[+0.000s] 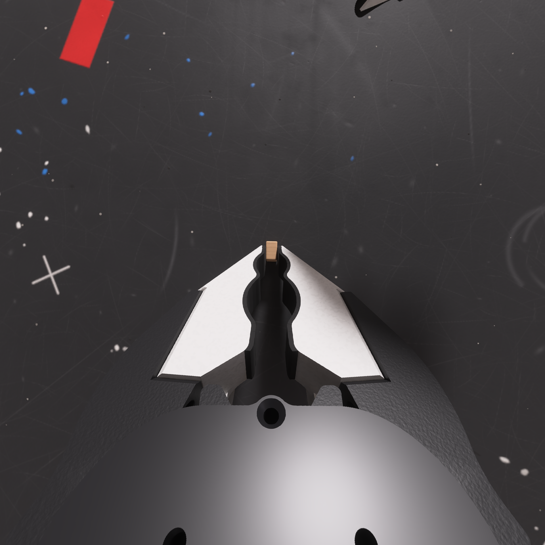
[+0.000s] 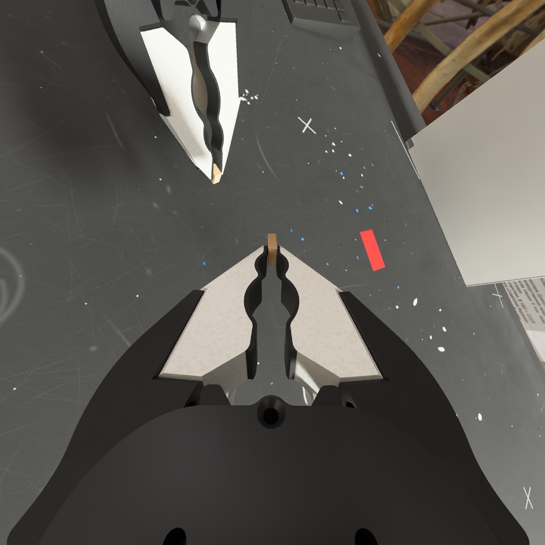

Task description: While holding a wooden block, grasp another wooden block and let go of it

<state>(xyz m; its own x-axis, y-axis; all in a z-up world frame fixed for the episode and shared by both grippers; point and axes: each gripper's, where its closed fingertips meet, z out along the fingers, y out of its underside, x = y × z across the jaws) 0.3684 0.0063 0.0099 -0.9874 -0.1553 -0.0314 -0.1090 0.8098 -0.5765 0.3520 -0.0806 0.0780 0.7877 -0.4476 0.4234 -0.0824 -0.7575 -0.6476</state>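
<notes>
My left gripper (image 1: 271, 249) is shut on a small pale wooden block (image 1: 271, 250) pinched at its fingertips, above the dark table. My right gripper (image 2: 272, 249) is shut on a second, tan wooden block (image 2: 272, 249) held the same way at its tips. In the right wrist view the left gripper (image 2: 216, 174) shows farther off at upper left, pointing toward me, its block (image 2: 216, 175) sticking out of its tips. A tip of the right gripper (image 1: 371, 6) shows at the top edge of the left wrist view.
A red rectangle (image 1: 87, 32) is marked on the scratched dark table (image 1: 383, 147); it also shows in the right wrist view (image 2: 372, 250). A white box (image 2: 486, 191) stands at right, a printed sheet (image 2: 528, 306) beside it, and a dark keyboard (image 2: 321, 17) at the top.
</notes>
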